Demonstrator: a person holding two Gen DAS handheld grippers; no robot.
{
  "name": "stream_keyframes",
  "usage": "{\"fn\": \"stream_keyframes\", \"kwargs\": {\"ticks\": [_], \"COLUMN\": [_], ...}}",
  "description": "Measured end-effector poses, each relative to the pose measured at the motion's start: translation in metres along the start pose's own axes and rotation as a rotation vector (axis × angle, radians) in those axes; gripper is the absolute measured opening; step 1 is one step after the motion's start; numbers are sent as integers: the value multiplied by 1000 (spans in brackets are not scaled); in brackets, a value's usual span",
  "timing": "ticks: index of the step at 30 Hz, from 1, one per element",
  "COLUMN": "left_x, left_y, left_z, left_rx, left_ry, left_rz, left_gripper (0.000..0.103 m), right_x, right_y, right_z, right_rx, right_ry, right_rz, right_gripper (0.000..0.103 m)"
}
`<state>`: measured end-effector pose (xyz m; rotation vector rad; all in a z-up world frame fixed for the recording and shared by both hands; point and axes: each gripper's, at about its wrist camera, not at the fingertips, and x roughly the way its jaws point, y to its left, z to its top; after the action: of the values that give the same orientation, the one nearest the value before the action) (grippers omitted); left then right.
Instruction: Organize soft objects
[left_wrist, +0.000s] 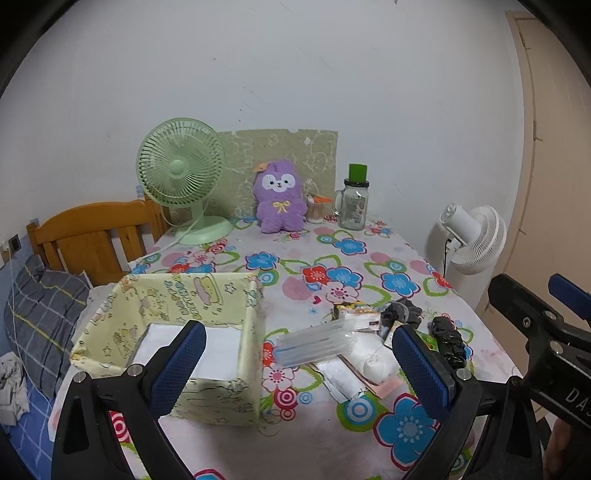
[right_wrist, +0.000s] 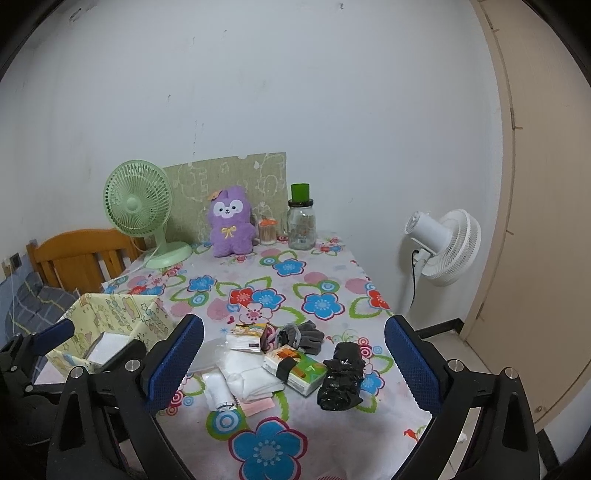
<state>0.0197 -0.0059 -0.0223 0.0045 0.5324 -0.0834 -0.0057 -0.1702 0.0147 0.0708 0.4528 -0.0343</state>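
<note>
Far to my left, past the table edge, I see a wooden bed frame (left_wrist: 88, 236) with a checked grey pillow (left_wrist: 40, 317) below it. On the flower-print tablecloth (right_wrist: 317, 435), the pale yellow fabric box (left_wrist: 207, 295) stands open at the near left, a white liner showing at its bottom. My left gripper (left_wrist: 295, 365) hangs above the table's near edge with its blue-padded fingers spread wide and nothing between them; one pad sits in front of the box, the other in front of the pile. Behind the box at the back stands the green desk fan (left_wrist: 181, 173), then the purple plush (left_wrist: 280, 201) leaning against a green patterned board (left_wrist: 295, 147), then a glass jar with a green lid (left_wrist: 356, 199). The soft things lie in a loose heap just right of the box: a clear plastic sleeve (left_wrist: 314, 345), white folded cloth (right_wrist: 251, 376), a tissue pack (right_wrist: 295, 369), grey gloves (right_wrist: 306, 338) behind it, and a crumpled black bag (right_wrist: 341, 376) at the heap's right end. My right gripper (right_wrist: 293, 365) is also wide apart and empty, framing that heap from above. Off the table to the right stands a white floor fan (right_wrist: 443, 247), next to a beige door (right_wrist: 546, 184).
</note>
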Motion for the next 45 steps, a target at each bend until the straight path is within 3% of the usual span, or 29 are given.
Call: {"fn": "stream_keyframes", "kwargs": {"ticks": [29,45], "left_x": [88,130], "left_y": [-53,-64], "left_z": [-23,-35], "left_rx": [70,105], "left_ry": [204,299], "left_rz": [-72,-94], "left_gripper": [98,95], "right_x": [93,141], "right_y": [-35,-29], "right_z": [-32,-48], "right_rx": [2,-18], "right_ry": [180,292], "right_rz": [5,46], "right_gripper": [94,92]}}
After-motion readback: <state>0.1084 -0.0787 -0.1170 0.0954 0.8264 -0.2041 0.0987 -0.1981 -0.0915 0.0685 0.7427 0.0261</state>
